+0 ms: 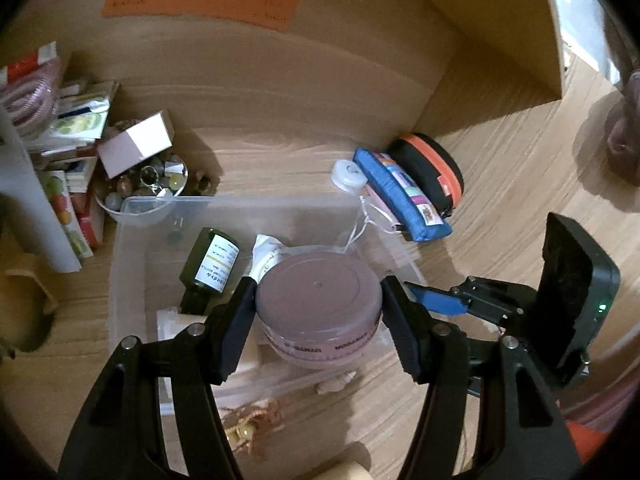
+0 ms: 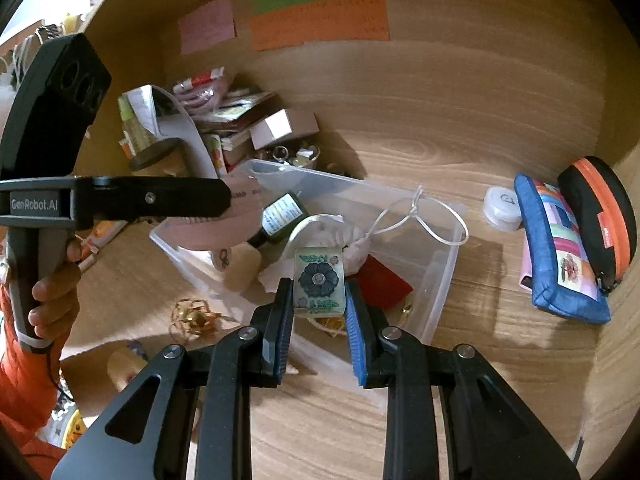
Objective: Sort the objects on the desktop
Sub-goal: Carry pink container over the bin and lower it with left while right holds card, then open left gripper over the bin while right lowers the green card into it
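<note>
My left gripper (image 1: 318, 300) is shut on a round pink jar (image 1: 318, 304), held over the clear plastic bin (image 1: 132, 248). The right wrist view shows that jar (image 2: 216, 224) in the left gripper (image 2: 230, 200), above the bin's (image 2: 448, 256) left side. A small clear case with a dark flower print (image 2: 319, 284) sits clamped in my right gripper (image 2: 319, 300), over the bin's near edge. Inside the bin lie a dark green bottle (image 1: 210, 264), a white drawstring pouch (image 2: 340, 240) and a red card (image 2: 380, 284).
A blue patchwork pouch (image 2: 560, 248), a black and orange case (image 2: 600, 216) and a white round container (image 2: 502, 204) lie to the right. Boxes, packets and a bowl of trinkets (image 1: 152, 176) crowd the back left. A gold ribbon (image 2: 192, 316) lies on the wooden desk (image 2: 440, 128).
</note>
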A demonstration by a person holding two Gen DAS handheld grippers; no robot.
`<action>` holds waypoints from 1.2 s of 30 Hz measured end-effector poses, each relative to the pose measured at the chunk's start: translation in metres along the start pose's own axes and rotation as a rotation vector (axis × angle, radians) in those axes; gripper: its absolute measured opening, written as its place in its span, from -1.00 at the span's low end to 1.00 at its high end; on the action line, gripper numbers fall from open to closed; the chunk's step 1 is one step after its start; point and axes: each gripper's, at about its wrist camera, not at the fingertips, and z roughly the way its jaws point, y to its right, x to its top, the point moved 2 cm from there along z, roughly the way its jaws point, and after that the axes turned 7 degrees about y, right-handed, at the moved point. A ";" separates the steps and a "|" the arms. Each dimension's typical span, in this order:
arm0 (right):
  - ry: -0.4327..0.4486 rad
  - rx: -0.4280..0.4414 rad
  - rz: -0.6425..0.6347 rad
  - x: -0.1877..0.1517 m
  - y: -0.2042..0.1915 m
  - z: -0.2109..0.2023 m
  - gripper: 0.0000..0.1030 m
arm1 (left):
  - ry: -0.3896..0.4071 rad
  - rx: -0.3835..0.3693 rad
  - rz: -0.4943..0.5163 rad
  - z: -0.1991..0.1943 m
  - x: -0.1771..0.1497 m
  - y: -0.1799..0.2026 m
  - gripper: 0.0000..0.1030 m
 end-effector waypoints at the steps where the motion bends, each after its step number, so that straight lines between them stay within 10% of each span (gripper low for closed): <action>1: -0.004 -0.006 -0.005 0.001 0.001 0.002 -0.57 | -0.006 0.002 -0.001 0.004 0.000 -0.001 0.21; 29: -0.015 -0.064 -0.052 -0.006 0.008 0.031 -0.48 | -0.081 0.040 0.026 0.037 -0.013 -0.008 0.21; 36: 0.015 -0.080 -0.085 -0.007 0.003 0.025 -0.06 | -0.067 0.015 0.022 0.031 -0.012 -0.006 0.25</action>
